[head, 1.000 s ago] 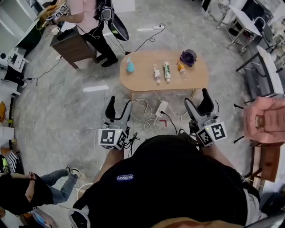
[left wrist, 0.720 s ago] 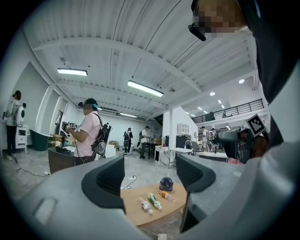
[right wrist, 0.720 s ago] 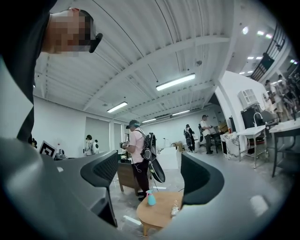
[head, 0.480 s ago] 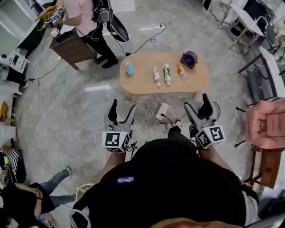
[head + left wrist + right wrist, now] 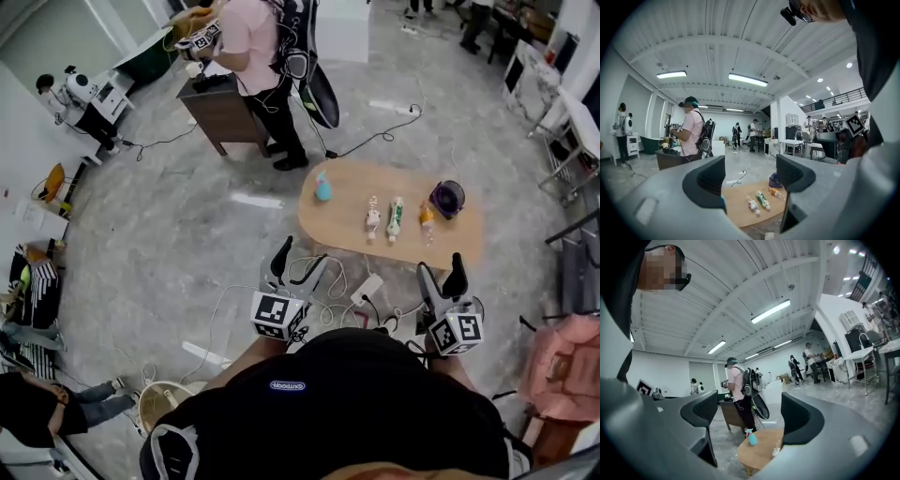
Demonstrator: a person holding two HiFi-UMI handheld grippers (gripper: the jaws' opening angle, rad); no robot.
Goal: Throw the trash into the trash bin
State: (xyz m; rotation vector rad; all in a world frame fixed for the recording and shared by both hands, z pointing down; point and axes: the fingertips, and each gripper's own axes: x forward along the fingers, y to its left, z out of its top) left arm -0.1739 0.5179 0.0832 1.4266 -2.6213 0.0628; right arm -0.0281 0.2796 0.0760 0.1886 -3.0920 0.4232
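A low oval wooden table [image 5: 347,225] stands ahead of me on the floor. On it lie a clear bottle [image 5: 372,219], a green bottle [image 5: 395,217] and an orange bottle [image 5: 426,217], beside a small purple trash bin [image 5: 447,198] at the right end. A blue spray bottle [image 5: 322,187] stands at the left end. My left gripper [image 5: 298,264] and right gripper [image 5: 441,277] are both open and empty, held short of the table. The left gripper [image 5: 750,180] looks at the bottles [image 5: 763,200] and the bin [image 5: 776,180]. The right gripper [image 5: 750,416] sees the spray bottle [image 5: 752,438].
A white power strip [image 5: 367,289] and tangled cables lie on the floor between me and the table. A person in a pink shirt [image 5: 253,47] stands at a dark cabinet [image 5: 220,112] beyond. A pink chair [image 5: 562,366] sits at the right.
The view has swung, so the table now sits further right and the cabinet nearer the middle. Both grippers stay open and empty, a little lower in the picture.
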